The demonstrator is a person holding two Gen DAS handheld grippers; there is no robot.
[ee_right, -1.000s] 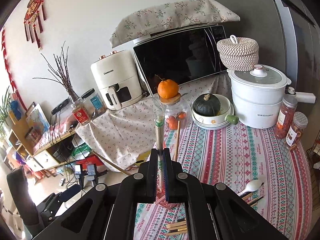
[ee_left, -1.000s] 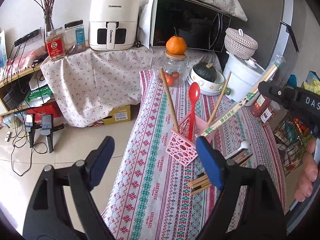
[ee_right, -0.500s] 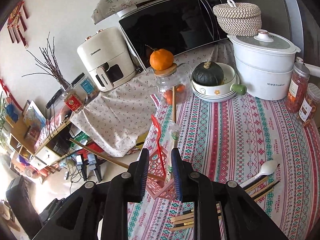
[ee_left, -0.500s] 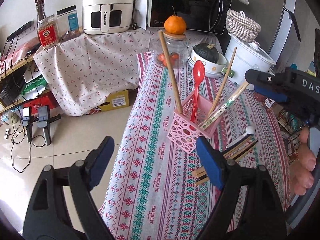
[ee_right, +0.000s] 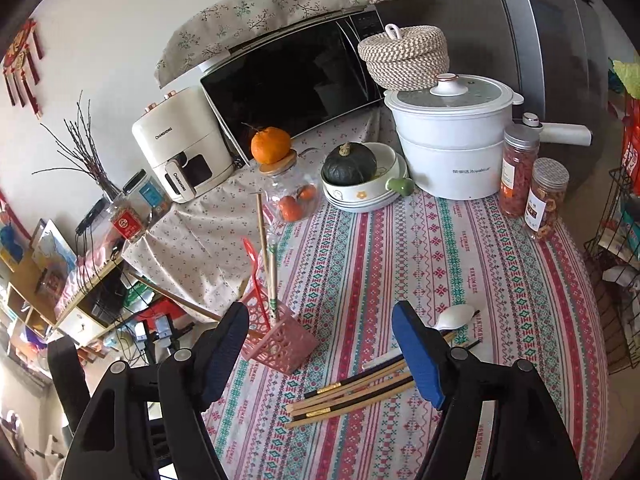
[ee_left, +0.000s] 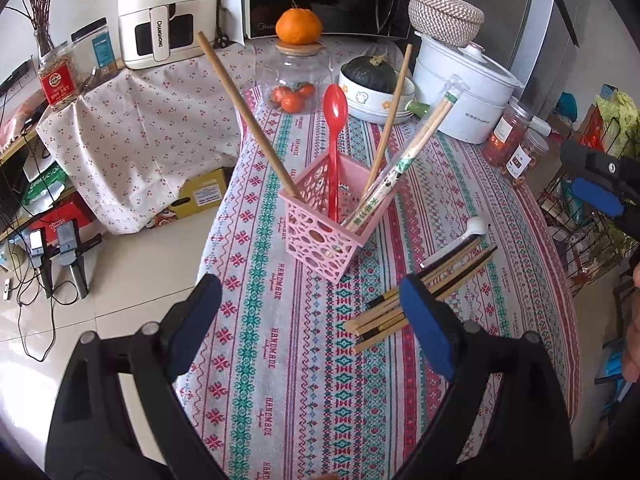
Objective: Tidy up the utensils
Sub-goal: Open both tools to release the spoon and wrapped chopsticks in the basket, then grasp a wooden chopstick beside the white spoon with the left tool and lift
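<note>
Right gripper (ee_right: 320, 354) jaws just opened wide, nothing between them, above patterned tablecloth (ee_right: 400, 264). Left gripper (ee_left: 310, 322) gaping too, empty. Just beyond, loose chopsticks (ee_right: 352, 394) flat on the cloth, white spoon (ee_right: 456, 316) at their far end. Left of those, pink basket (ee_left: 324, 236) upright, holding red spoon (ee_left: 334, 140), wrapped chopsticks (ee_left: 404, 160) and bare sticks leaning outward. Far side: white pot (ee_right: 452, 144), squash in bowl (ee_right: 350, 164)
</note>
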